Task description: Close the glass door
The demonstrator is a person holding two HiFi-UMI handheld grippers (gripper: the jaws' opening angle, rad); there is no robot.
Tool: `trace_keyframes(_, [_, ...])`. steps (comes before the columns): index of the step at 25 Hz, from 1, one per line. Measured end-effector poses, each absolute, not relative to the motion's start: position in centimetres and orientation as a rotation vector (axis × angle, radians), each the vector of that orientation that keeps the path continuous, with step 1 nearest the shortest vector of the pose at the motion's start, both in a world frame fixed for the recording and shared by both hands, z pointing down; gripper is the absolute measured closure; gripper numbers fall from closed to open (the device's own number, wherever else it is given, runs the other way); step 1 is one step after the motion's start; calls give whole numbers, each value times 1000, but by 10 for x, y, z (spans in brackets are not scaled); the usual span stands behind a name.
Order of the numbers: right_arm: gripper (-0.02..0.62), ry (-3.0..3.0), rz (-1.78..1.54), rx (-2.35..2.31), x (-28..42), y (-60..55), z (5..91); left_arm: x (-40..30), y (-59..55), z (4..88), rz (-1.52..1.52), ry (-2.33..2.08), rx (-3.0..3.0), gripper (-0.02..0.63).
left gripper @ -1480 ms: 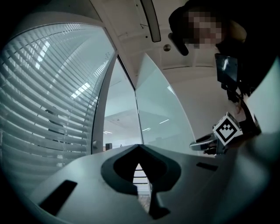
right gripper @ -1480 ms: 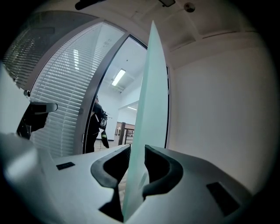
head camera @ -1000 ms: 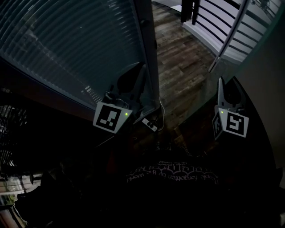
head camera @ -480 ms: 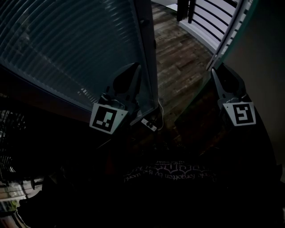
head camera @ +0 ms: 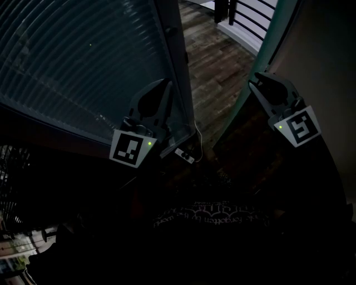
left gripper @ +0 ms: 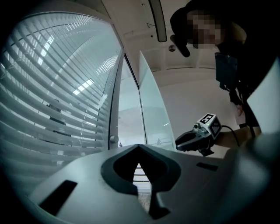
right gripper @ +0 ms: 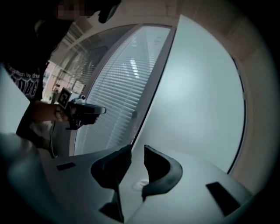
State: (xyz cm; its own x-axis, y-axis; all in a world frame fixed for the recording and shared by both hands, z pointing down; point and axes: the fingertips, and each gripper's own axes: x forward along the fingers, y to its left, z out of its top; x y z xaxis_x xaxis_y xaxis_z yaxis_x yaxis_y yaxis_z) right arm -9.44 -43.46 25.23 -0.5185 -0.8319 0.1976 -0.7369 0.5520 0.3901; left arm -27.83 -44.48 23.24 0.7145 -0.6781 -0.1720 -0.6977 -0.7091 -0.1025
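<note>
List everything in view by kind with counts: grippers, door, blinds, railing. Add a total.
Grippers: 2, left and right
Glass door: 1
Blinds: 1
Railing: 1
Total: 5

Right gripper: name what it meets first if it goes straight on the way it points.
The glass door: its frosted pane and edge lie right ahead of the right gripper, whose jaws, just closing a bit, stand apart with nothing clearly between them. How near is unclear.
</note>
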Motion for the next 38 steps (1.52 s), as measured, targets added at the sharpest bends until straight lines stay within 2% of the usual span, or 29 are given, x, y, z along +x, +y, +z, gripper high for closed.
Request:
trace_keyframes(5, [503,-2323,-563,1077,-99,-445,256,-274,-449,234,177,1181,-2721,606])
trace_keyframes(6, [521,-2270,-625,1062,-96,-449,259,-272,-451,235,174,1197,-2714,606])
trace_keyframes(7, [592,-2209,-698,1041,-96,-455,259,-271,-455,234,175,1213,-2706,606])
trace_keyframes(12, [592,-2151,-825,955,-108,-475,262,-270,-467,233,186,1272,-2676,606])
trace_keyframes(17, [592,-2380,-572,1131,-125,-503,243,-270,-486,223,166,1302,-2683,606])
trace_keyframes(22, [592,-2768,157,1441,-134,-536,252,-271,-505,234,150,1316,-2690,606])
trace_keyframes(24, [592,-2821,299,1466,-142,-556,256,-277,-518,238,146,1324,-2694,606])
trace_keyframes(38, [592,-2791,278,1460,-166,-586,249,-281,-516,236,125,1352,-2688,606])
